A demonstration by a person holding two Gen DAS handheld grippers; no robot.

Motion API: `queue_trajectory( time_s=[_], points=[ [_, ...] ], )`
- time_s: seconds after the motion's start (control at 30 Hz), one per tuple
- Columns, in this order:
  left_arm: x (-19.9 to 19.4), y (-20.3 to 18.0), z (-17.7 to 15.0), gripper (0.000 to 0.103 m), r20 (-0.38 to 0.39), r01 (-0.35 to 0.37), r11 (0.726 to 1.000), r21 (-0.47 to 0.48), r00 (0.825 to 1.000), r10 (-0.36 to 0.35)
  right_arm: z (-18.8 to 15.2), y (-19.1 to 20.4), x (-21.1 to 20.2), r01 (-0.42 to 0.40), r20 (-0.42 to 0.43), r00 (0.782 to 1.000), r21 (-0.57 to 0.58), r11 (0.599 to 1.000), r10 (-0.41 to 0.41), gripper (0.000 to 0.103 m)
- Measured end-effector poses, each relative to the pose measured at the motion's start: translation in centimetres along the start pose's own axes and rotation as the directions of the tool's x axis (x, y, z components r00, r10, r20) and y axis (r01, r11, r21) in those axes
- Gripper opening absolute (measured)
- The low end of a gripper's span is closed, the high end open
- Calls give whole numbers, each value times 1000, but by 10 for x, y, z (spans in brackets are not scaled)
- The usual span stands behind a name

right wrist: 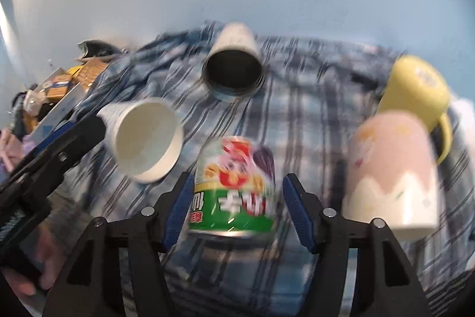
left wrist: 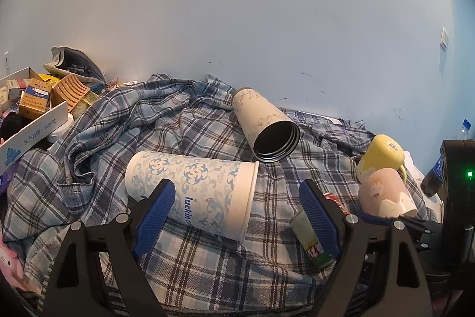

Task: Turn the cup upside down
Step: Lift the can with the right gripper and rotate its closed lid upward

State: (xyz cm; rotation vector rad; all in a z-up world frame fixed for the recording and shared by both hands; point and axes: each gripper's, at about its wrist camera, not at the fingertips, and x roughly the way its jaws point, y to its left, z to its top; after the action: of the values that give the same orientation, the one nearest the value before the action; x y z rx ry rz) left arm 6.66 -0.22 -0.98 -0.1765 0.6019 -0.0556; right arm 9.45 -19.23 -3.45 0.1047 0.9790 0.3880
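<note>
1. left gripper (left wrist: 236,199) gapes wide, holding nothing — the blue-patterned white paper cup (left wrist: 196,192) lies sideways on the plaid cloth (left wrist: 190,263), partly between its fingers.
2. right gripper (right wrist: 234,198) is open too; the blurred green printed can (right wrist: 233,186) probably sits loose between the jaws.
3. grip the cup mid-wall gently, then rotate it rim-down.

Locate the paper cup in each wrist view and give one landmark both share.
Left wrist: paper cup lies on its side at lower centre, between the open left gripper fingers, mouth facing right.
Right wrist: paper cup at centre left, mouth toward the camera.
Shared landmark: the flask lying beyond it.
</note>
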Motion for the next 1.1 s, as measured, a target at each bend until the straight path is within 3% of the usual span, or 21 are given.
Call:
queue_trajectory(
  time_s=[0.3,0.4,0.63,0.87,1.0,1.1],
  points=[
    [-1,-3,0,87,-4,12,1000,14,1000,-12,-30,14,-16,77,48,996,-124,989,-71,61],
    [-2,-4,0,87,-4,13,1000,15,1000,-13,-32,12,-15,82,-2,997,-148,986,-83,64],
    [-6,-4,0,87,22,-2,1000,17,1000,2,5,20,6,99,-84,989,-208,973,-119,65],
    [10,3,0,87,-49,8,1000,-3,999,-9,23,27,35,125,-180,969,-243,962,-172,65],
    [11,4,-1,87,-62,18,1000,-16,998,-19,31,31,36,131,-171,970,-234,963,-173,64],
    [8,9,1,87,-44,23,999,-41,999,-24,36,36,26,146,-112,978,-241,959,-177,64]
  ],
)
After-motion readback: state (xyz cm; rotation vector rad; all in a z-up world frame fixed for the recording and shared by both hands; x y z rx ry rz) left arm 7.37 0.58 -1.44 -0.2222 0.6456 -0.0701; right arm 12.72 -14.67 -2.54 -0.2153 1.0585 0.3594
